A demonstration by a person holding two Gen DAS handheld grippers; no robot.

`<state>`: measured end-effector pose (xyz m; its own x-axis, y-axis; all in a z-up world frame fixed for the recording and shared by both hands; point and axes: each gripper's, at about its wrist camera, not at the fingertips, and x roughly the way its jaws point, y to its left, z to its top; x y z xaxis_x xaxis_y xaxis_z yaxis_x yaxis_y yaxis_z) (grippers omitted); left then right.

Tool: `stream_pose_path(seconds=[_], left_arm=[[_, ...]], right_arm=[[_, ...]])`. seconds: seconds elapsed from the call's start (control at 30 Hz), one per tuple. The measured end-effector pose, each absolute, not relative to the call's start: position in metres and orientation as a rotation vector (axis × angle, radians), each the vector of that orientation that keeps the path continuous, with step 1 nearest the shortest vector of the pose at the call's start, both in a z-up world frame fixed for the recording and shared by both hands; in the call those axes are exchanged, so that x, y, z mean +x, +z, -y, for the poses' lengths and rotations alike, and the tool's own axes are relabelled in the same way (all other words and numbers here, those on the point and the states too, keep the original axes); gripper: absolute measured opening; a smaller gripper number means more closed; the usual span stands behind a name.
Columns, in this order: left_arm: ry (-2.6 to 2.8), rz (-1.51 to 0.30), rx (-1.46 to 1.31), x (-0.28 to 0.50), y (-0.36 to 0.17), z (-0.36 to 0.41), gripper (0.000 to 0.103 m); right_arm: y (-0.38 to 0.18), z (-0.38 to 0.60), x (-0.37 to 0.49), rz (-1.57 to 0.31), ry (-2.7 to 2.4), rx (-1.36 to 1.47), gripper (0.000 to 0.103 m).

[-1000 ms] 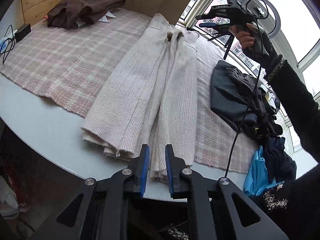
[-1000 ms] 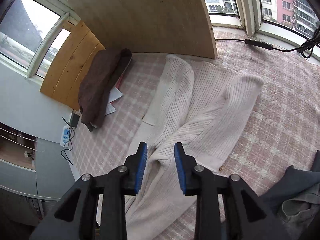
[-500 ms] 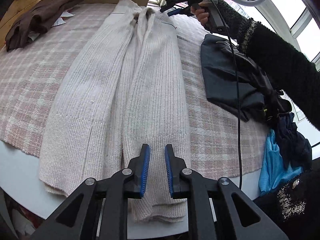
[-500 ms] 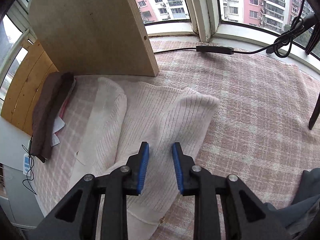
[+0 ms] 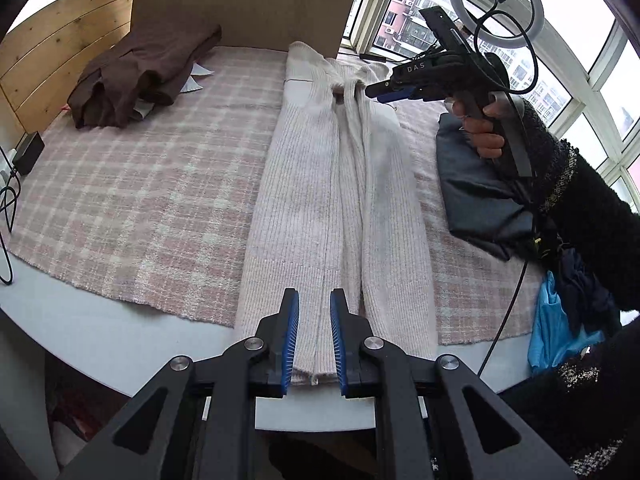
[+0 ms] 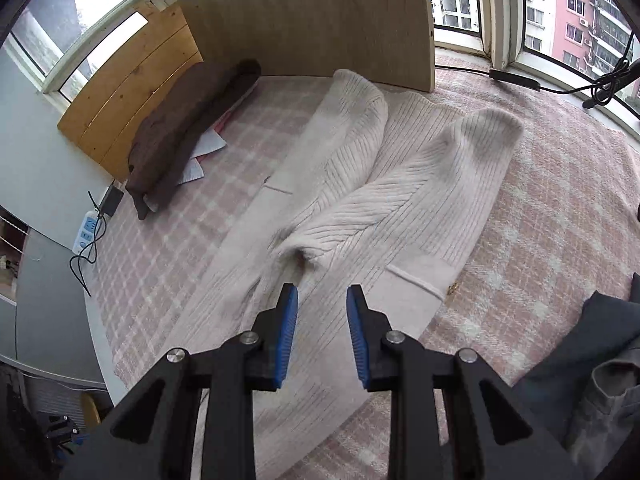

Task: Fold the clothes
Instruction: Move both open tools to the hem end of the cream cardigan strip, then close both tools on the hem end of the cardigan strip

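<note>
A cream ribbed knit garment (image 5: 332,184) lies lengthwise on the pink plaid cloth (image 5: 132,200), sides folded toward the middle. My left gripper (image 5: 314,308) is open and empty, just above the garment's near hem at the table edge. My right gripper (image 6: 322,300) is open and empty, above the garment's upper part (image 6: 360,208) near a bunched fold. In the left wrist view the right gripper (image 5: 380,90) hovers over the far end of the garment.
A brown folded garment (image 5: 140,76) lies at the far left by wooden boards (image 5: 52,60). A dark grey garment (image 5: 476,196) and blue clothes (image 5: 556,324) are piled on the right. A ring light (image 5: 496,4), cables and a power strip (image 6: 86,232) stand around the edges.
My left gripper has pulled back toward the near hem and the table edge. My right gripper has shifted left over the garment's upper part and its jaws have opened a little wider.
</note>
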<state>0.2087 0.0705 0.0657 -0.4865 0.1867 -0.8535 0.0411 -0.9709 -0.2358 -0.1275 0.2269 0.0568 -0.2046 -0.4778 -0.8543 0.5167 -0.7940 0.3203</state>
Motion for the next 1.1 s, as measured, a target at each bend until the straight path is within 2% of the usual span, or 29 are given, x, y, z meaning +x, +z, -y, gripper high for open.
stream_pose_path(seconds=[0.13, 0.2, 0.23, 0.37, 0.53, 0.6, 0.83, 0.93, 1.0, 1.1], left_arm=[[2.534, 0.309, -1.504, 0.196, 0.060, -0.065, 0.014], [2.479, 0.279, -1.472, 0.192, 0.057, -0.061, 0.014], [2.450, 0.264, -1.455, 0.190, 0.056, -0.057, 0.014], [2.338, 0.224, -1.386, 0.178, 0.054, -0.045, 0.014], [2.208, 0.161, -1.264, 0.151, 0.056, -0.055, 0.014], [2.156, 0.131, -1.226, 0.139, 0.057, -0.069, 0.014], [2.067, -0.094, -1.182, 0.102, 0.045, -0.111, 0.014], [2.058, -0.162, -1.262, 0.091, 0.021, -0.114, 0.017], [2.061, -0.100, -1.303, 0.088, 0.017, -0.102, 0.020], [2.104, -0.046, -1.319, 0.095, 0.025, -0.080, 0.018]], right_arm=[[0.029, -0.183, -0.102, -0.217, -2.085, 1.433, 0.028], [0.035, -0.173, -0.090, -0.357, -2.143, 1.414, 0.028], [0.042, -0.176, -0.085, -0.339, -2.156, 1.423, 0.028], [0.071, -0.212, -0.040, -0.044, -2.197, 1.446, 0.028], [0.036, -0.228, 0.034, 0.278, -2.159, 1.591, 0.028], [0.016, -0.222, 0.059, 0.294, -2.144, 1.654, 0.028], [0.053, -0.250, 0.126, 0.377, -2.359, 1.604, 0.027], [0.041, -0.251, 0.137, 0.374, -2.335, 1.649, 0.028], [0.027, -0.250, 0.137, 0.383, -2.319, 1.697, 0.028], [0.016, -0.248, 0.139, 0.402, -2.292, 1.714, 0.028]])
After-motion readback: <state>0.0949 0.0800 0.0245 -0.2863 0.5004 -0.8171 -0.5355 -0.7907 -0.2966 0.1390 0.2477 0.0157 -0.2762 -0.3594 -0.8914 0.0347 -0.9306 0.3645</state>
